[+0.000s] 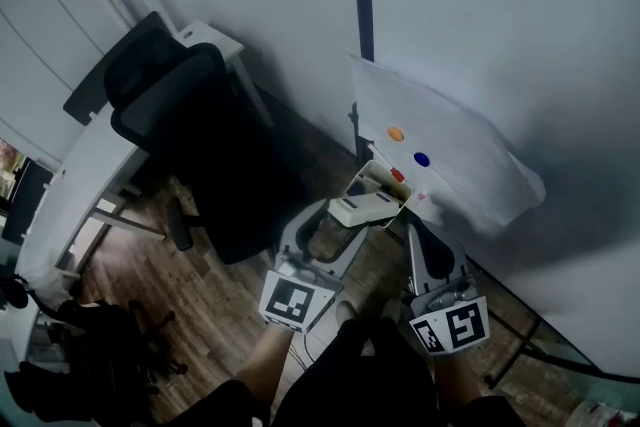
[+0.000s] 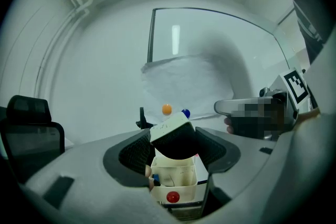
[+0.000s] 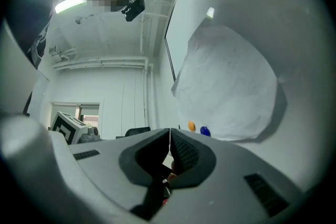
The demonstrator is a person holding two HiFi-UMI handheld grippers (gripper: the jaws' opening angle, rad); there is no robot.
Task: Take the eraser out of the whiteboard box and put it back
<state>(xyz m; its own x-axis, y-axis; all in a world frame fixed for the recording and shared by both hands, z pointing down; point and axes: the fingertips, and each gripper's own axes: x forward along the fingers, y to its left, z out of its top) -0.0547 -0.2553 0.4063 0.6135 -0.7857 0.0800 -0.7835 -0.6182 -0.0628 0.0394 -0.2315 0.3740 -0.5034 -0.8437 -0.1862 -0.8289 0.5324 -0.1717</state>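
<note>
Eraser [image 2: 173, 136] was clamped, tilted, between jaws of left hand-held gripper [image 2: 176, 145], just above whiteboard box [image 2: 173, 178], right hand-held gripper [image 3: 169, 153] sat near the box, jaws pressed together on nothing, orange magnet [image 2: 166, 109] and blue magnet [image 2: 185, 113] were on paper sheet [image 2: 181, 81] behind.

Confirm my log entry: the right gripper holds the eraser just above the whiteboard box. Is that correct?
Not quite. It is the left gripper, not the right, that holds the eraser just above the whiteboard box; the left gripper view shows it. The right gripper has its jaws shut together.
</note>
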